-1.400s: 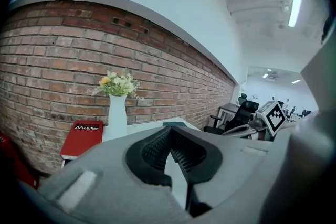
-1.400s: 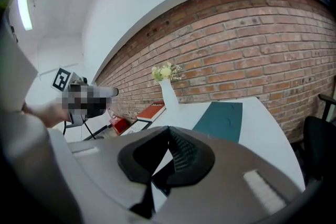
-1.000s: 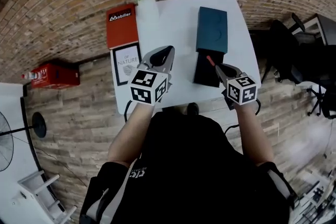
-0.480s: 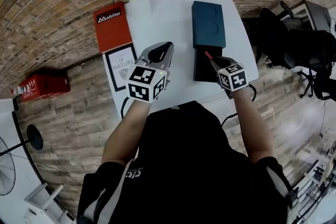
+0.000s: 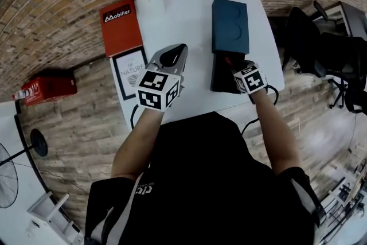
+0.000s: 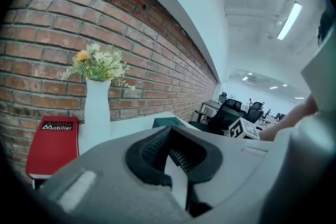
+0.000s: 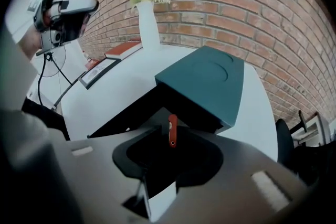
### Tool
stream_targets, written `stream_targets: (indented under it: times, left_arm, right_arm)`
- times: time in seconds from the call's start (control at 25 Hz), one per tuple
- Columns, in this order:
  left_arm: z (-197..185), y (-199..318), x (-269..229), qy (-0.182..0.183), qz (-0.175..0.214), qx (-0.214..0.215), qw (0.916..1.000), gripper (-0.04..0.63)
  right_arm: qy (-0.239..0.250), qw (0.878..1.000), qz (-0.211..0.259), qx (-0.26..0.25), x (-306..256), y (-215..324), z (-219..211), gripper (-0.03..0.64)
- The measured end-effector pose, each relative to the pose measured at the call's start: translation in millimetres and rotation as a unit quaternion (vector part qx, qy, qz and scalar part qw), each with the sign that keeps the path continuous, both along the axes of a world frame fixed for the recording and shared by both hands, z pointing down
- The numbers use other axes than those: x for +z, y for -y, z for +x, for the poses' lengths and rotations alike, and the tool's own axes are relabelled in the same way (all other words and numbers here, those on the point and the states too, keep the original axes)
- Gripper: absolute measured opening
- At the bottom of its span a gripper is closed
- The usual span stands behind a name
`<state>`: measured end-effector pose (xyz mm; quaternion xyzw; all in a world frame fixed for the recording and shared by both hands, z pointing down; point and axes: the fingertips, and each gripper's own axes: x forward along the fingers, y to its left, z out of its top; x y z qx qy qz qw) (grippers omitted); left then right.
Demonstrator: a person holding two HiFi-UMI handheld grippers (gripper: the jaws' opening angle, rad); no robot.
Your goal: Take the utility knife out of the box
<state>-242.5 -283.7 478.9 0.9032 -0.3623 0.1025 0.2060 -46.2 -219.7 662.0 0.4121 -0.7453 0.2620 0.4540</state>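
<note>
White table (image 5: 195, 26), "Mobilier" book (image 5: 120, 27) — left claw (image 6: 169, 150) pressed together, right claw (image 7: 169, 157) just opening, knife (image 7: 171, 131) between.

one box (image 5: 230, 24), one knife (image 7: 171, 130), seemingly two books (image 5: 120, 27)

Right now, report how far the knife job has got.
Done: the box is open, its teal lid pulled back to bare the black tray. In hand: the right tongs hang over the tray. Their jaws have just been opening, with the red utility knife lined up between them but not gripped. The left tongs are shut and empty above the table. Left: close on the knife and lift it out.
</note>
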Motion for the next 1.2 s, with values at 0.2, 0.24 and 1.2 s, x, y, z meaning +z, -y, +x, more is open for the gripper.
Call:
stream_targets:
  times: [0.2,0.24,1.2]
  left_arm:
    - [5,5,6,-0.002,-0.009,-0.004,1.0000,0.008]
    - [6,5,7,-0.003,-0.010,-0.005,0.9999,0.008]
    - [-8,-6,22,-0.022,-0.032,-0.036,0.9986,0.008]
  right_arm:
    - [-0.025,0.998,-0.024,-0.044,7,-2,-5,0.098]
    - [-0.031,0.998,-0.028,-0.052,8,-2,-5,0.100]
    - [-0.132,0.965,-0.075,-0.216,42,-8,-7,0.058]
